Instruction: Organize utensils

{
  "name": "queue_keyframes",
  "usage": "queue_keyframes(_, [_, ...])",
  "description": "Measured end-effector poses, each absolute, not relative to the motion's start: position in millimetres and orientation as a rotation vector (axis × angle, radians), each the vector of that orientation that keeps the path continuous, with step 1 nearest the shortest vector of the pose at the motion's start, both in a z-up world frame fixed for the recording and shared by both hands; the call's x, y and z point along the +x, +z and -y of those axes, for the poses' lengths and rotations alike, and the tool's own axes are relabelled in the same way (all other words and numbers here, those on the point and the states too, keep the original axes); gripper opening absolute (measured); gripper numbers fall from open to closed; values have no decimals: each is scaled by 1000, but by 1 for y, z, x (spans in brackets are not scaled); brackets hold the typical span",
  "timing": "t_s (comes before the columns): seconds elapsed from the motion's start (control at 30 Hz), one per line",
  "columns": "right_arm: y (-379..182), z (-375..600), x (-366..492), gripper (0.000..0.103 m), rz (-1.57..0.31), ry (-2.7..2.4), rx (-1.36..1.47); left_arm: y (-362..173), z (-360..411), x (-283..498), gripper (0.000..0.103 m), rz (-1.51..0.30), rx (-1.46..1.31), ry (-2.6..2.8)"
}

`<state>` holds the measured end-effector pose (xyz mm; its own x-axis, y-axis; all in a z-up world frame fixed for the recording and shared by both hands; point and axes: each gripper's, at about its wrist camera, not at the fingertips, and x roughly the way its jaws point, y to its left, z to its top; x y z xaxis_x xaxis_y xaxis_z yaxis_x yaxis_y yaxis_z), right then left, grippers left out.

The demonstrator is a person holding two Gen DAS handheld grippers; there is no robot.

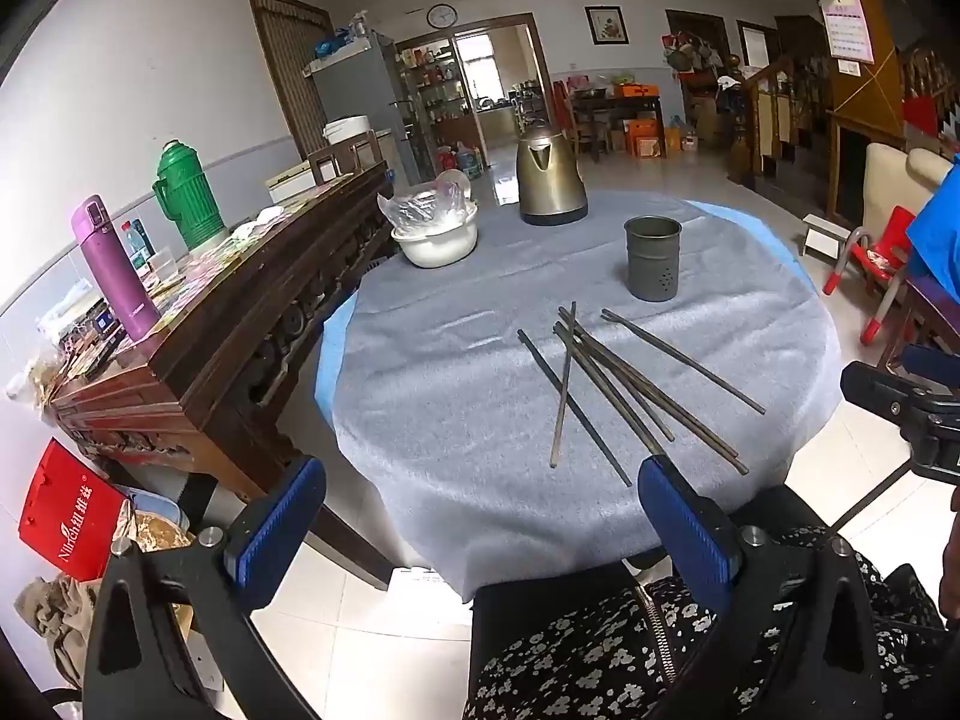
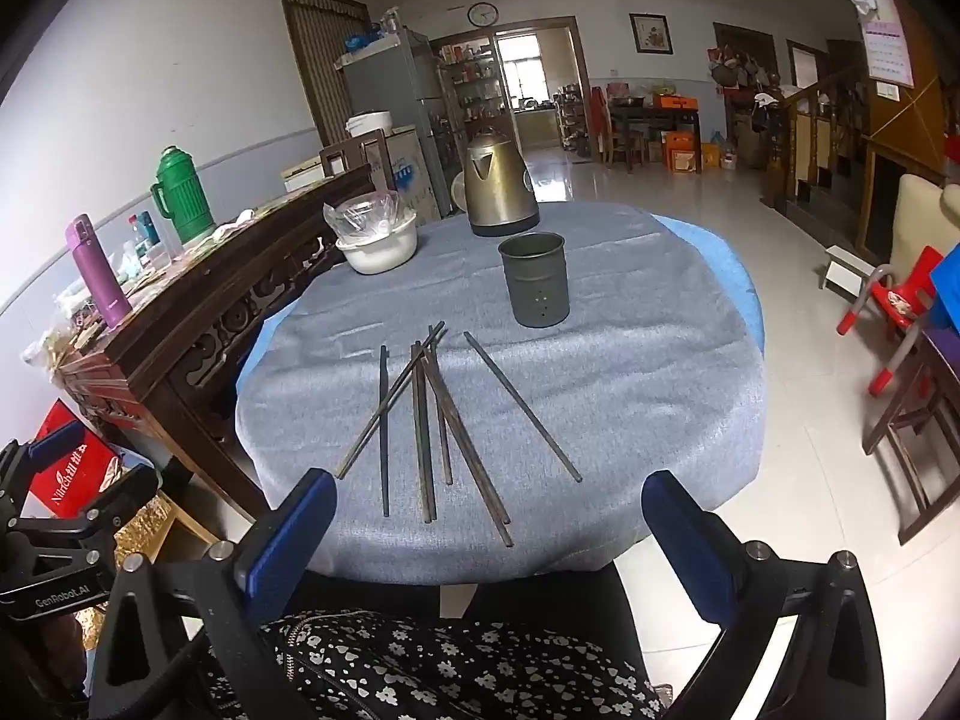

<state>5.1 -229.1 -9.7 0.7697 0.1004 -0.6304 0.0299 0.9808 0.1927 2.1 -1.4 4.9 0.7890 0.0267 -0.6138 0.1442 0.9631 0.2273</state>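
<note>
Several dark chopsticks [image 1: 606, 384] lie loosely crossed on the round table's grey cloth [image 1: 456, 372]; they also show in the right wrist view [image 2: 432, 426]. A grey metal holder cup [image 1: 653, 258] with small holes stands upright behind them, also in the right wrist view [image 2: 534, 288]. My left gripper [image 1: 480, 522] is open and empty, held off the table's near edge, short of the chopsticks. My right gripper [image 2: 486, 540] is open and empty, just before the near ends of the chopsticks.
A bronze electric kettle [image 1: 549, 183] and a white bowl holding a plastic bag [image 1: 435, 228] stand at the table's far side. A carved wooden sideboard [image 1: 228, 324] with a purple flask and a green thermos stands left. A red child chair [image 2: 894, 312] stands right.
</note>
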Motion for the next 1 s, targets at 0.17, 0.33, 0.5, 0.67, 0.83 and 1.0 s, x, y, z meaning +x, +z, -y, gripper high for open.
queue_keyframes(0.17, [-9, 228, 5, 103, -685, 36, 195, 5, 2, 2, 103, -655, 266, -68])
queue_keyframes(0.33, [-9, 228, 4, 103, -684, 37, 197, 4, 1, 2, 103, -661, 264, -73])
queue_keyframes(0.5, [-14, 230, 6, 103, -704, 43, 209, -1, 0, 3, 103, -675, 261, -77])
queue_keyframes(0.67, [-16, 232, 7, 103, -712, 45, 220, -2, 1, 2, 103, -675, 263, -80])
queue_keyframes(0.83, [-13, 230, 3, 103, -685, 43, 211, -2, 2, 1, 103, -673, 261, -79])
queue_keyframes(1.0, [-10, 230, 1, 103, -665, 42, 207, 0, -1, -1, 103, -658, 249, -78])
